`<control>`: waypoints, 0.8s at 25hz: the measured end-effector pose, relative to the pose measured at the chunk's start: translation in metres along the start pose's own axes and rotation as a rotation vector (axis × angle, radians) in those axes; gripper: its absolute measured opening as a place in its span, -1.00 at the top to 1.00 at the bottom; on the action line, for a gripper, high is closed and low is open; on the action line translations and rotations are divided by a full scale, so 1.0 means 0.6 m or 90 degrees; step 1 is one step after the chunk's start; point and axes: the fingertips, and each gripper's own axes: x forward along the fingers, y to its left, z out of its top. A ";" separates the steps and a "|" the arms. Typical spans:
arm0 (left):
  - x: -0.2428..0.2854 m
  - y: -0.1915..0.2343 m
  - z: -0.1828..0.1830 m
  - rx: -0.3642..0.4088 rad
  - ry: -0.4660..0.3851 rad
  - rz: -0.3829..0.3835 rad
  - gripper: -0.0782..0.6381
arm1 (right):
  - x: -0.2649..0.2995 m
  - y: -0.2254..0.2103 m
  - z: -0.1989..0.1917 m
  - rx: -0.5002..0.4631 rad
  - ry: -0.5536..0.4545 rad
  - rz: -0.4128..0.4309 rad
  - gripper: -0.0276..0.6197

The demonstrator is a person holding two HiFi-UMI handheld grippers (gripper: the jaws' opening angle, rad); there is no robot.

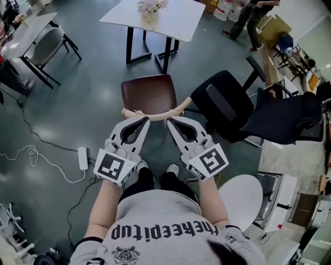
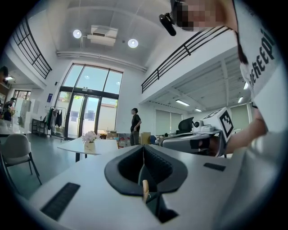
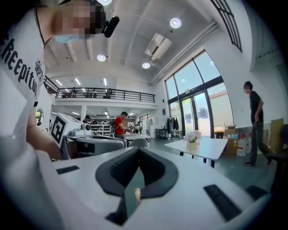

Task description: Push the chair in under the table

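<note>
Chair (image 1: pixel 149 94) looks hard and light enough to slide, so the left gripper (image 1: pixel 145 120) and right gripper (image 1: pixel 168 121), jaws pressed together and empty, can push its back (image 1: pixel 155 112).

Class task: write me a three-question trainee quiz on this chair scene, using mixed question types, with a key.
1. True or false: the left gripper and the right gripper both have their jaws together.
2. Multiple choice: what stands on the white table? A. flowers B. a laptop C. a stack of plates
3. Short answer: in the head view, what seat stands just right of the brown chair?

Key
1. True.
2. A, the flowers.
3. The black office chair.
</note>
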 end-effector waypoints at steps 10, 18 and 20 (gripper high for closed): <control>0.014 0.036 -0.029 0.020 0.022 -0.040 0.73 | 0.028 -0.022 -0.016 -0.001 0.010 -0.059 0.88; 0.042 0.057 -0.040 0.016 0.032 -0.022 0.73 | 0.044 -0.064 -0.025 -0.003 0.023 -0.052 0.88; 0.051 0.064 -0.044 0.020 0.036 -0.012 0.73 | 0.052 -0.075 -0.027 -0.005 0.026 -0.039 0.88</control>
